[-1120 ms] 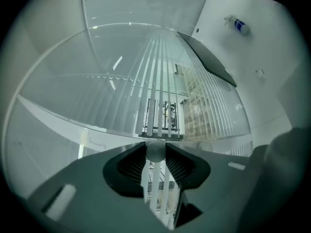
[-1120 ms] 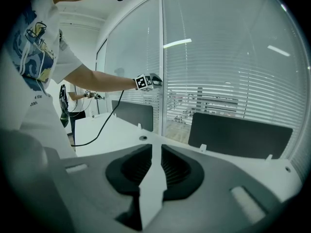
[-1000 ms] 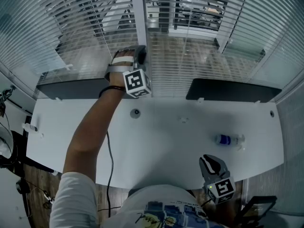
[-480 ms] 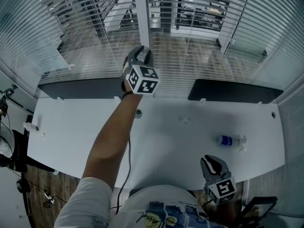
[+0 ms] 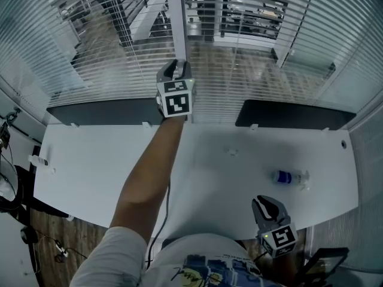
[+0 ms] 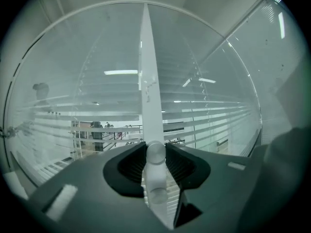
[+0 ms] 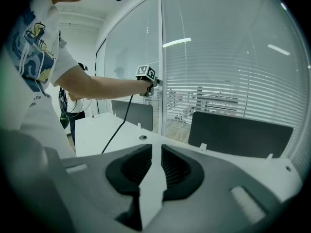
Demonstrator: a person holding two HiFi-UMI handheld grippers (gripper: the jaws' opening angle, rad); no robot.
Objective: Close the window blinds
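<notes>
While viewed from the head camera, the left gripper (image 5: pixel 175 69) is seen raised against the window blinds (image 5: pixel 251 82) beyond the table (image 5: pixel 197 178), just beside the white window post (image 5: pixel 175 17). The right gripper (image 5: pixel 266 203) is seen low over the table's near edge. From the left gripper view, a white wand (image 6: pixel 156 154) of the blinds is seen pinched between the fingers (image 6: pixel 132 163), upright before the slats. From the right gripper view, the fingers (image 7: pixel 177 166) are seen slightly parted, with only table showing in the gap.
</notes>
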